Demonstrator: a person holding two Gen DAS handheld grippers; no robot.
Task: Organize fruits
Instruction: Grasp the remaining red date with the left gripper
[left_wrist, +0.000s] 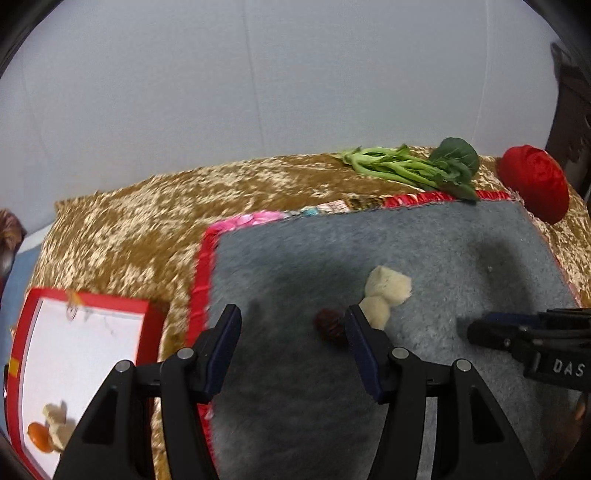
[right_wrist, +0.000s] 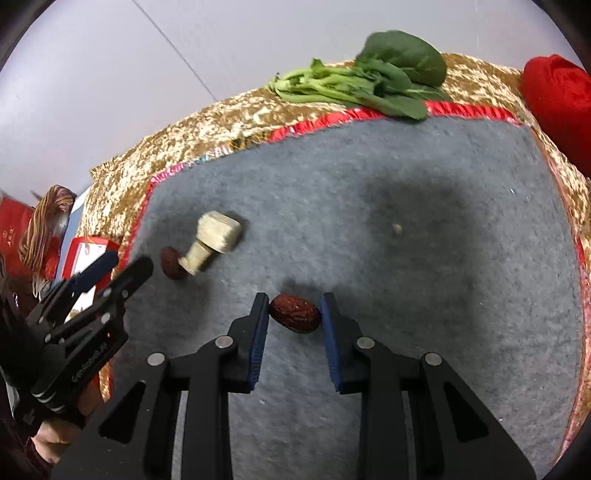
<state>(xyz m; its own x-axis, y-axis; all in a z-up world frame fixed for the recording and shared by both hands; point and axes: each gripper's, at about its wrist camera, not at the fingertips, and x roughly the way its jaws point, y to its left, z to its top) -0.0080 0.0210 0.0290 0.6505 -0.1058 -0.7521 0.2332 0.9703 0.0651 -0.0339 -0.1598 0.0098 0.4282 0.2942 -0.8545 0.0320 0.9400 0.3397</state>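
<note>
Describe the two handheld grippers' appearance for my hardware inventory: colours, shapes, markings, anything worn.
The left gripper and the right gripper match: black angular plastic linkages with triangular cut-outs, silver round pivot pins, and flat fingers faced with dark blue ribbed pads. White lettering marks each body's side, partly unreadable. A bare hand with a dark sleeve holds the left one.

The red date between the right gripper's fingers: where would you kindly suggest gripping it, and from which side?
Grip the red date at its middle, coming from above. It lies flat on the grey mat, and the open right gripper already brackets it; its ends taper, so a central hold seems likeliest to stay put.
</note>
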